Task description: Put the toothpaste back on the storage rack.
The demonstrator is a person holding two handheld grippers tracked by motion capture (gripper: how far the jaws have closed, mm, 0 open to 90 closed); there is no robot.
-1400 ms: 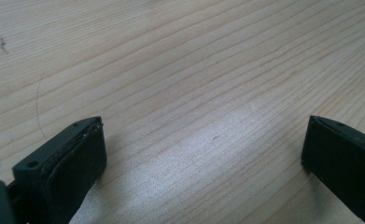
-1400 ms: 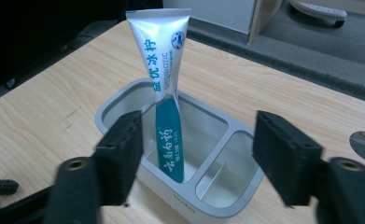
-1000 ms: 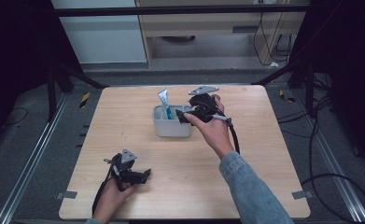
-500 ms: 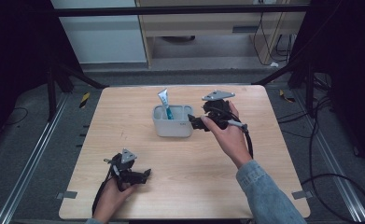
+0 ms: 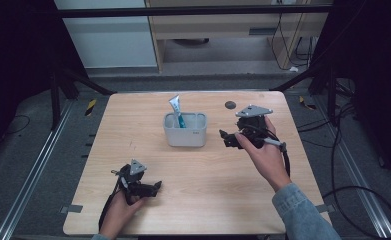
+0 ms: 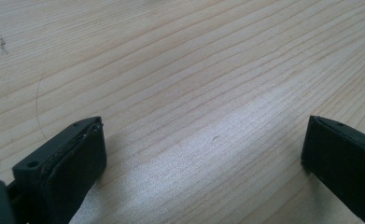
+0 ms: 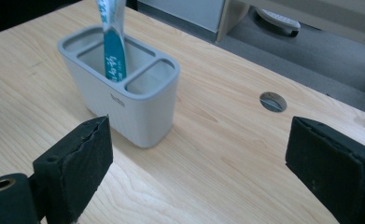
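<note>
Looking at the high view first: right gripper (image 5: pixel 229 139) is sitting just beside the grey holder (image 5: pixel 185 131), its jaws pointing at the holder's side and apart from it, carrying nothing. Toothpaste tube (image 5: pixel 176 111) is standing tilted in the holder's compartment farthest from those jaws. Left gripper (image 5: pixel 153 188) is resting low on the desk (image 5: pixel 223 200), well apart from the holder, nothing between its jaws.

Left gripper view: jaws are standing wide, with bare wood grain between and ahead of them. No object is within reach; this side is looking idle.

Right gripper view: jaws are standing wide and empty. Holder (image 7: pixel 124 100) is sitting ahead of the jaws, off toward the left one and not between them. Tube (image 7: pixel 113 39) is leaning inside the far compartment, cap end down; the nearest compartment is showing empty. Round cable hole (image 7: pixel 272 101) is lying beyond the jaws, toward the right one.

Judging progress: tube is looking already placed in the holder, and with both jaws empty the placing step is reading as done. What is left seems to be clearing the right gripper away, unless more items are going into the free compartments.
</note>
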